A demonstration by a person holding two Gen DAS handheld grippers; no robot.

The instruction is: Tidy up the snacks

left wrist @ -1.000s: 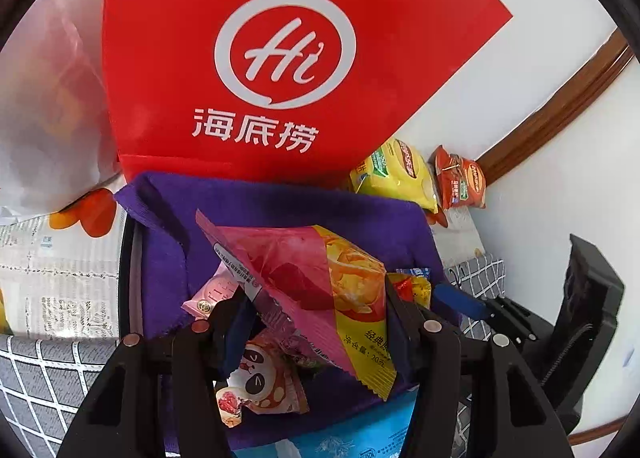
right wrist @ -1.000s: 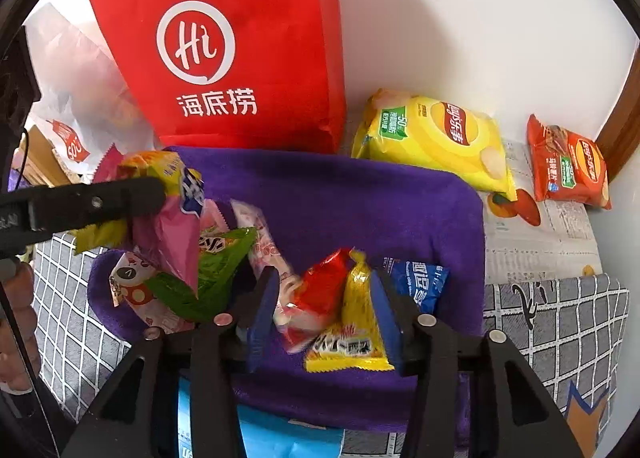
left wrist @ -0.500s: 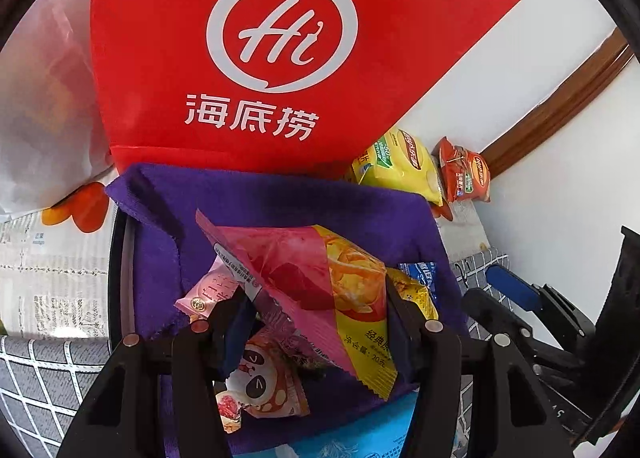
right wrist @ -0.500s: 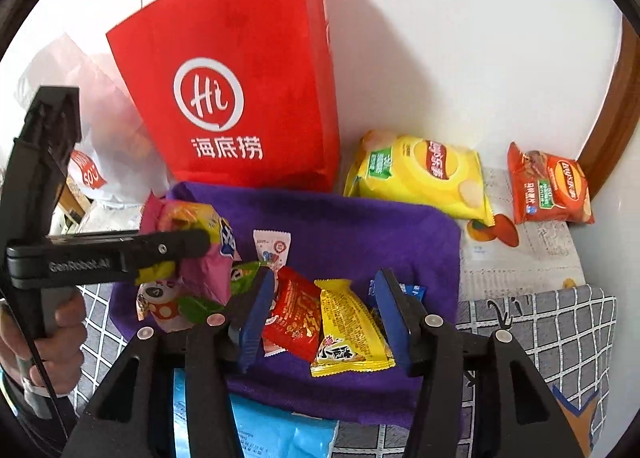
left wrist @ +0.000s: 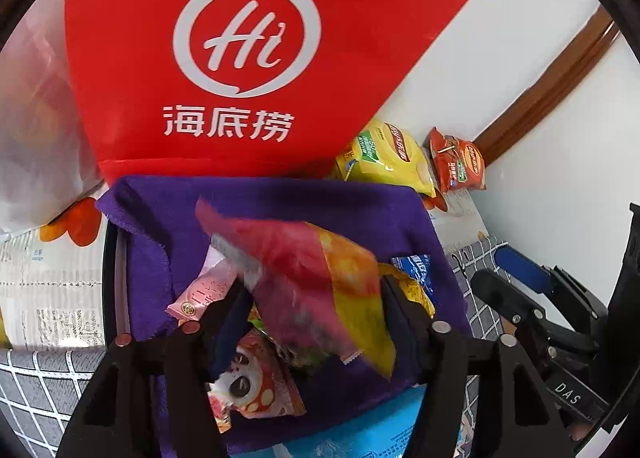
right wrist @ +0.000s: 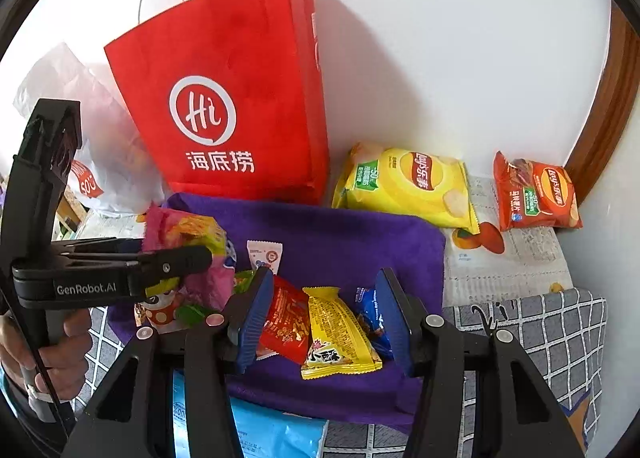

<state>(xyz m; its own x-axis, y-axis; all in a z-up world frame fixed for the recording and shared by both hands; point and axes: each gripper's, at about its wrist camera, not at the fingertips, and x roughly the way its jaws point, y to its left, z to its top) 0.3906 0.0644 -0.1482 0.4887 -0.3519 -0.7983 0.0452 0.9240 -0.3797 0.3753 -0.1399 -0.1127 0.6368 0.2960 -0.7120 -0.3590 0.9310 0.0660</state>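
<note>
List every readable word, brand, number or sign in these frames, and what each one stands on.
"Hi" and "海底捞": red bag
"GenRobot.AI": left gripper
"DAS": right gripper
"Lay's" logo, "乐事", "50": yellow chip bag
"Lay's" logo, "50": orange chip bag
"50%": white plastic bag
Fine print on the small snack packets, the pink-yellow packet and the newspaper: too small or blurred.

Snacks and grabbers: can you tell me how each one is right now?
Left gripper: shut on the pink bag.
Pink bag: held up, blurred.
Right gripper: open, empty, above the towel.
Red packet: lying on the towel.
Yellow packet: lying on the towel.
Towel: spread flat.
Red bag: standing upright.
Yellow chips: lying sealed.
Orange chips: lying sealed.
</note>
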